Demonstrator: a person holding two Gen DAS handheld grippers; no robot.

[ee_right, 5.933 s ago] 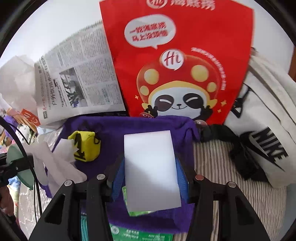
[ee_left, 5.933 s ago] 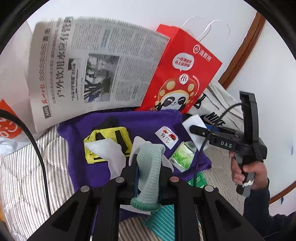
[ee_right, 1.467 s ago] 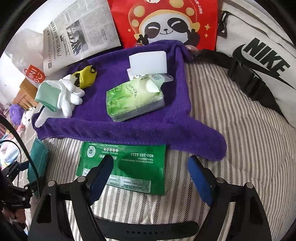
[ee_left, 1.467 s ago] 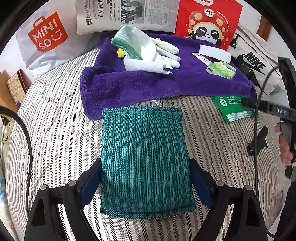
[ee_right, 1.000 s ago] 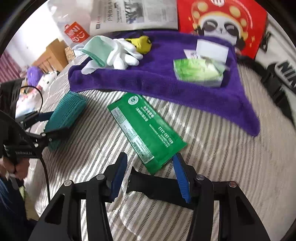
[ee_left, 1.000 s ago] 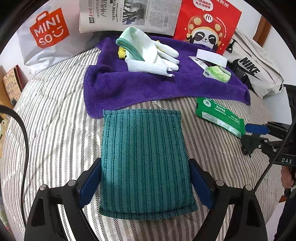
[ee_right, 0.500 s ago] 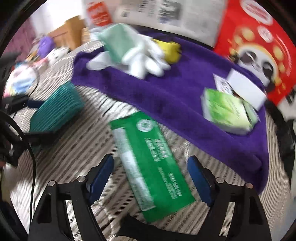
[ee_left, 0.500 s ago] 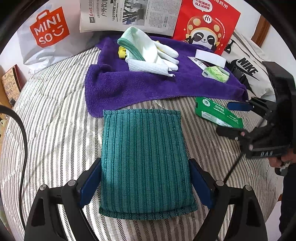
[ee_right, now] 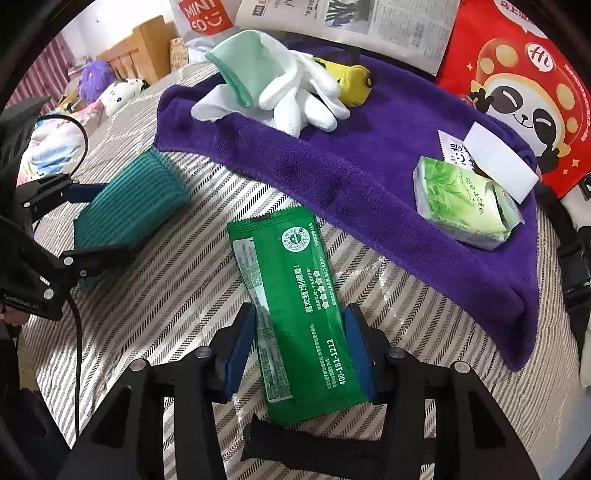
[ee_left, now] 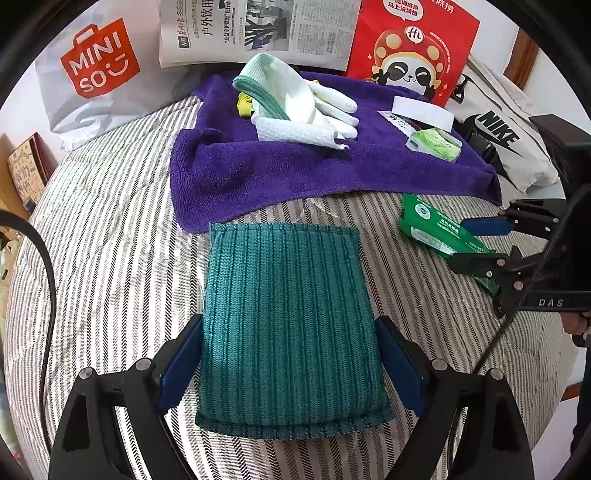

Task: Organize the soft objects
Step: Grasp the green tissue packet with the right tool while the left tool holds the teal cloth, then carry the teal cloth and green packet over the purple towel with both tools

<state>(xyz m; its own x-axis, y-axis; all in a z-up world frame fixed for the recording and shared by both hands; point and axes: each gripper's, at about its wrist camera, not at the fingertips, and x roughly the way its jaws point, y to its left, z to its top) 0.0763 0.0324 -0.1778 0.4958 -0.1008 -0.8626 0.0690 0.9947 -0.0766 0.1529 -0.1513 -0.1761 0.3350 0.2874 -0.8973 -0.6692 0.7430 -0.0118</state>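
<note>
With the teal pad (ee_left: 291,317) bracketed low in the frame by the wide-spread left gripper (ee_left: 290,363) and the right gripper (ee_right: 301,349) closing on the green packet (ee_right: 295,306) at lower centre, slippage is risked — the film is slick.

A bedroom in a home is shown. The work surface is a bed covered by a striped quilt (ee_left: 110,240). A wooden headboard (ee_right: 147,48) and plush toys (ee_right: 110,88) are seen in the right wrist view. Shopping bags (ee_left: 92,70), a newspaper (ee_left: 258,29) and a canvas tote (ee_left: 506,144) are propped against a white wall.
</note>
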